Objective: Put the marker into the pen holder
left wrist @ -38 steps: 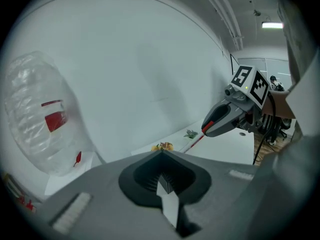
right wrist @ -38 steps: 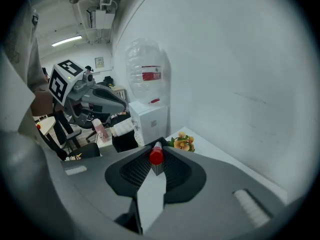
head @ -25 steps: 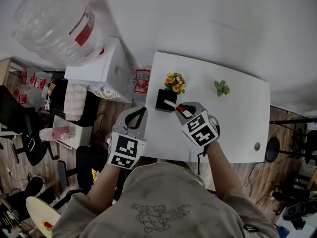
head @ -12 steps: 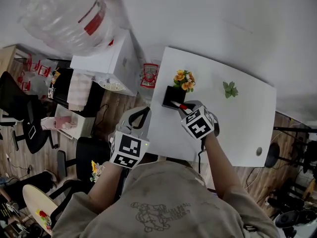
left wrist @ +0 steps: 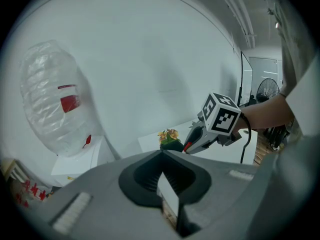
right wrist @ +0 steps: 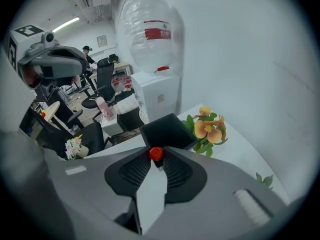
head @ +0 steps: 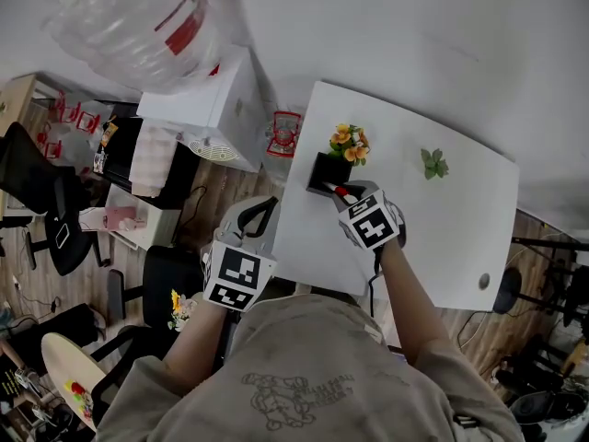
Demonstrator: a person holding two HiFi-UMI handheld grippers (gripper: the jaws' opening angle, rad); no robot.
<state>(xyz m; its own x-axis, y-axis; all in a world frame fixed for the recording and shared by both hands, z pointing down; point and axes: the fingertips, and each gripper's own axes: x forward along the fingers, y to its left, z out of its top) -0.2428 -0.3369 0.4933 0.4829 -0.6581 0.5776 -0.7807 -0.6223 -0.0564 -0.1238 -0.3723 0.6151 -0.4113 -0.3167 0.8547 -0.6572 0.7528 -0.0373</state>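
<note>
A black square pen holder [head: 328,173] stands on the white table [head: 433,238] near its left corner, beside orange flowers. My right gripper [head: 347,194] is shut on a marker [head: 341,190] with a red cap, whose tip reaches over the holder's rim. In the right gripper view the red cap [right wrist: 156,154] sits between the jaws, just before the open holder [right wrist: 167,132]. My left gripper [head: 258,217] hangs off the table's left edge, shut and holding nothing. In the left gripper view its jaws [left wrist: 162,155] meet, and the right gripper [left wrist: 199,140] shows beyond.
Orange flowers [head: 349,143] stand right behind the holder, and a small green plant [head: 433,163] lies further right. A water dispenser with a big clear bottle [head: 138,26] stands left of the table. Office chairs [head: 41,201] sit on the wooden floor.
The right gripper has carried the marker a little further toward the pen holder, so its tip now reaches the rim. The left gripper has kept its place.
</note>
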